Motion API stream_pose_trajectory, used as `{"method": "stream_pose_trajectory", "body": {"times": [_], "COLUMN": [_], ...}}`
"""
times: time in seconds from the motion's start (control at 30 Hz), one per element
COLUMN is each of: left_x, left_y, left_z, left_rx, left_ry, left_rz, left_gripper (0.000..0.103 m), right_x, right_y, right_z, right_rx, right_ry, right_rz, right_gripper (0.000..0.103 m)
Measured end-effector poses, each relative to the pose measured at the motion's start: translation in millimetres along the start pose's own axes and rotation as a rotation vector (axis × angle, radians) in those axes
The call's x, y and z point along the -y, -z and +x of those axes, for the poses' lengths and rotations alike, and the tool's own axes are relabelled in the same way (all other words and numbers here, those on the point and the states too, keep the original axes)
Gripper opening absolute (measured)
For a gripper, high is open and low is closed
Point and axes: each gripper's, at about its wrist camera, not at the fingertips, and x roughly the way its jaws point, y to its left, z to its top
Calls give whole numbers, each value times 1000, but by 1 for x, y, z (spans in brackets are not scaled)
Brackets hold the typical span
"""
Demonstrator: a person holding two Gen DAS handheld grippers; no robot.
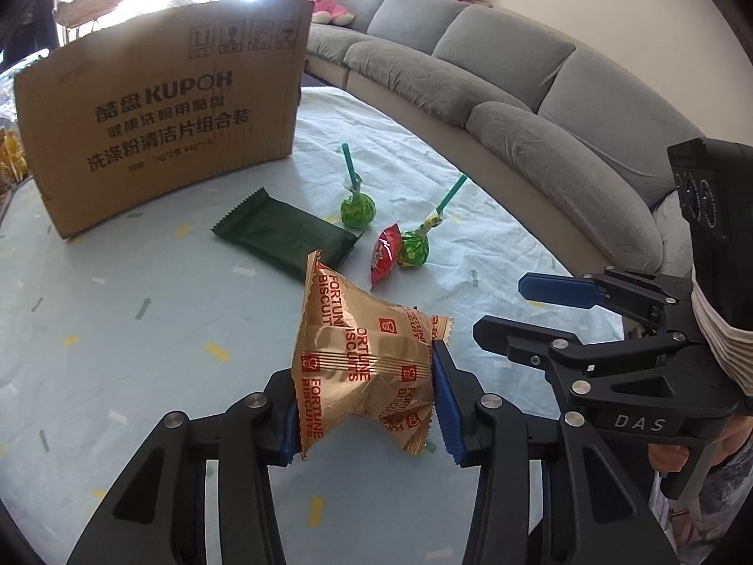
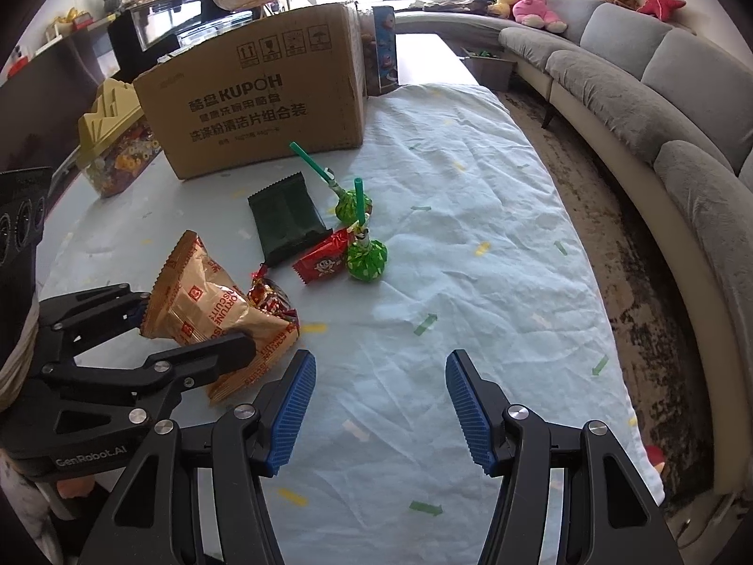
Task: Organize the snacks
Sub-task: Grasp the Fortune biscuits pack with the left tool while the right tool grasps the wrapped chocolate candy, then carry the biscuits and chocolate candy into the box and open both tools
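My left gripper is shut on a gold Fortune Biscuits packet and holds it just above the table; the packet also shows in the right wrist view. My right gripper is open and empty over the tablecloth, to the right of the left gripper. Ahead lie a dark green wrapper, two green lollipops and a red candy packet. A small red-gold candy lies next to the biscuit packet. A cardboard box stands at the back.
A light blue tablecloth covers the table. A grey sofa curves along the right with plush toys on it. A yellow-lidded jar of sweets stands left of the box. The table's right edge drops to patterned floor.
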Motion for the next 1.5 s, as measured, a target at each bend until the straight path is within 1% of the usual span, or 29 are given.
{"method": "stream_pose_trajectory", "body": {"times": [0.2, 0.33, 0.53, 0.67, 0.73, 0.8, 0.93, 0.97, 1.03, 1.1, 1.13, 1.17, 1.33, 1.5], "left_x": [-12, -24, -40, -46, -49, -52, -55, -56, -57, -59, -59, -59, -60, -61], "left_y": [4, 8, 9, 10, 10, 9, 8, 8, 8, 7, 7, 8, 8, 6], "left_z": [-20, -27, -32, -34, -34, -35, -36, -35, -34, -35, -35, -35, -38, -47], "left_rx": [21, 28, 38, 43, 44, 44, 46, 46, 45, 46, 47, 48, 57, 83], "left_ry": [-83, -136, -160, -165, -171, -176, -180, -181, -179, -182, -184, -185, -194, -198], "left_rz": [-45, -72, -130, -151, -160, -169, -180, -182, -187, -189, -190, -191, -192, -192], "left_gripper": [45, 45, 45, 45, 45, 45, 45, 45, 45, 45, 45, 45, 45, 45], "right_x": [-13, -25, -44, -50, -54, -56, -61, -62, -64, -65, -66, -66, -70, -73], "right_y": [-4, -10, -19, -26, -28, -29, -30, -31, -32, -32, -33, -33, -32, -33], "right_z": [0, 7, 22, 33, 37, 42, 50, 50, 51, 51, 51, 51, 48, 36], "right_rx": [4, -10, -37, -52, -55, -63, -77, -71, -72, -72, -72, -72, -71, -41], "right_ry": [-37, -51, -97, -111, -110, -111, -110, -101, -98, -93, -92, -92, -103, -114], "right_rz": [-36, -76, -133, -139, -147, -155, -158, -163, -167, -168, -170, -167, -171, -160], "right_gripper": [59, 59, 59, 58, 55, 49, 43, 39, 36, 30, 29, 23, 21, 21]}}
